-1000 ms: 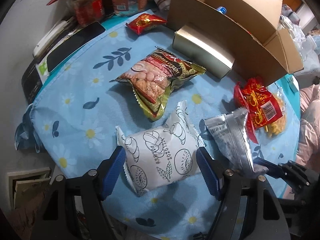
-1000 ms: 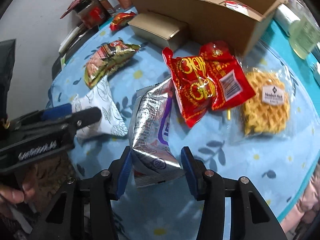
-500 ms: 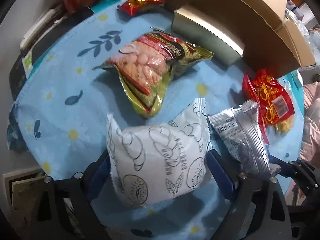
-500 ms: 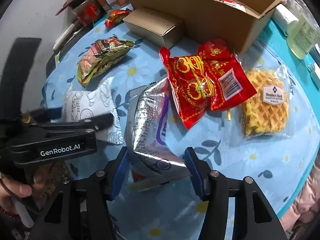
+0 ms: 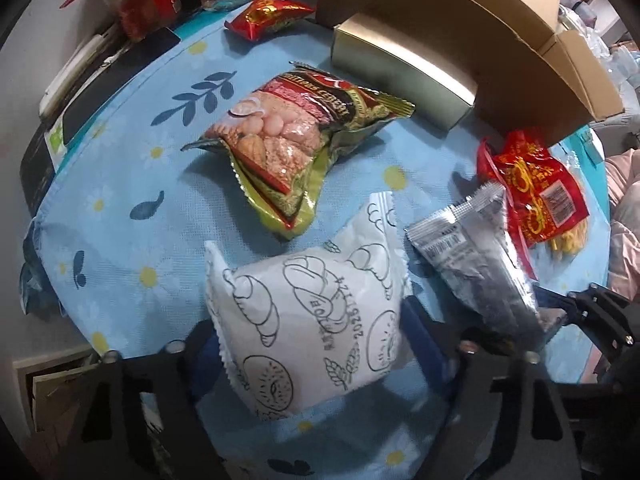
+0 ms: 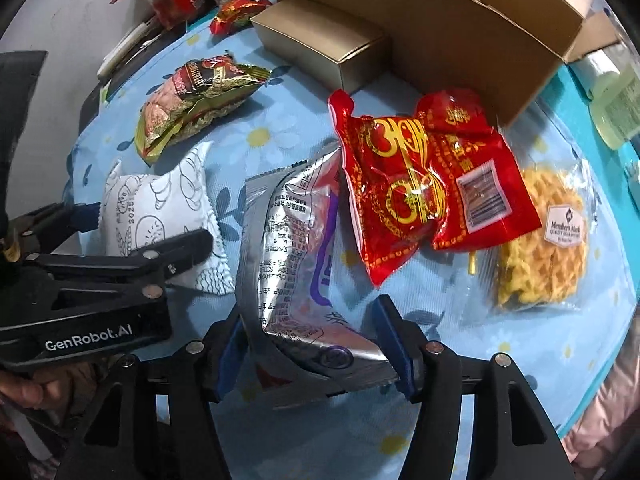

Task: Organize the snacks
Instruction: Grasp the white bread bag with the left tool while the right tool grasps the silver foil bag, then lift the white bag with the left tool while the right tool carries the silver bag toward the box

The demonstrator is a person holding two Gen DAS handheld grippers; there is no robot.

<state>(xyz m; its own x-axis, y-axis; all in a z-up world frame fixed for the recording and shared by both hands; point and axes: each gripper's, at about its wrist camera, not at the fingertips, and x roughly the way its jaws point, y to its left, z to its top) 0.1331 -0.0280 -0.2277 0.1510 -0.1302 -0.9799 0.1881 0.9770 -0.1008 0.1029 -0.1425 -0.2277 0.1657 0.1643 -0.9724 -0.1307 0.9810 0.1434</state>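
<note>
A white snack pouch (image 5: 308, 320) printed with bread drawings sits clamped between the blue pads of the left gripper (image 5: 308, 332) at the near edge of a blue floral tablecloth (image 5: 132, 184). Just beside it, the right gripper (image 6: 316, 344) is closed on a silver foil packet (image 6: 292, 264), whose far end lies against a red snack bag (image 6: 416, 192). A clear bag of yellow waffles (image 6: 540, 240) lies partly under the red bag. Farther back rest a green cereal bag (image 5: 304, 140), a small gold box (image 5: 404, 68) and an open cardboard box (image 5: 460, 12).
</note>
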